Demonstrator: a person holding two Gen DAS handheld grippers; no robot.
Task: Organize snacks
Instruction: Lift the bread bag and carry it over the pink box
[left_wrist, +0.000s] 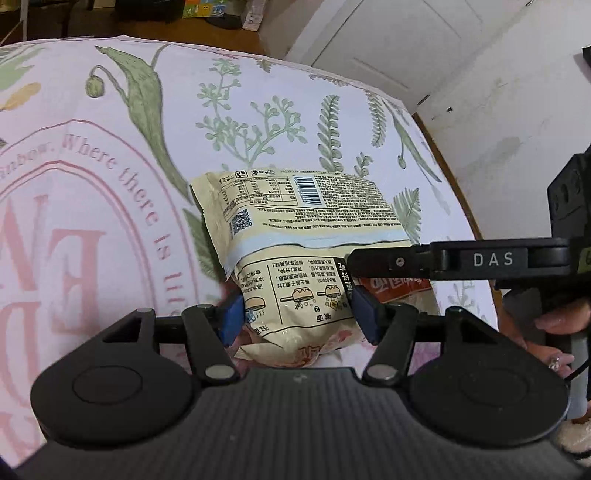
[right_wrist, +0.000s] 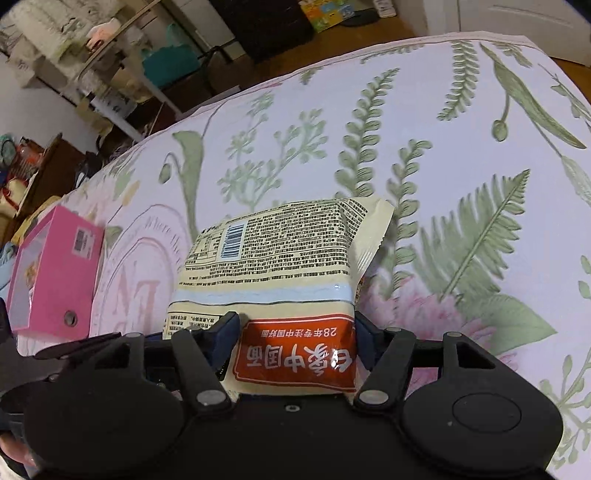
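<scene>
Your left gripper (left_wrist: 297, 314): clamped on the noodle packet's (left_wrist: 295, 221) near edge.
Your right gripper (right_wrist: 295, 343): clamped on that packet too.
Pink box (right_wrist: 55, 273): left of the packet, on the tablecloth (right_wrist: 443, 147).

Floral-printed pink bedspread (right_wrist: 461, 155), cream noodle packet (right_wrist: 280, 251) seemingly resting on it, pink box (right_wrist: 55, 273) at its left edge

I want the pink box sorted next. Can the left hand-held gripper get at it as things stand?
Probably not yet. The left hand-held gripper is shut on the noodle packet, which the right hand-held gripper grips too. The pink box lies unblocked on the floral cloth.
</scene>
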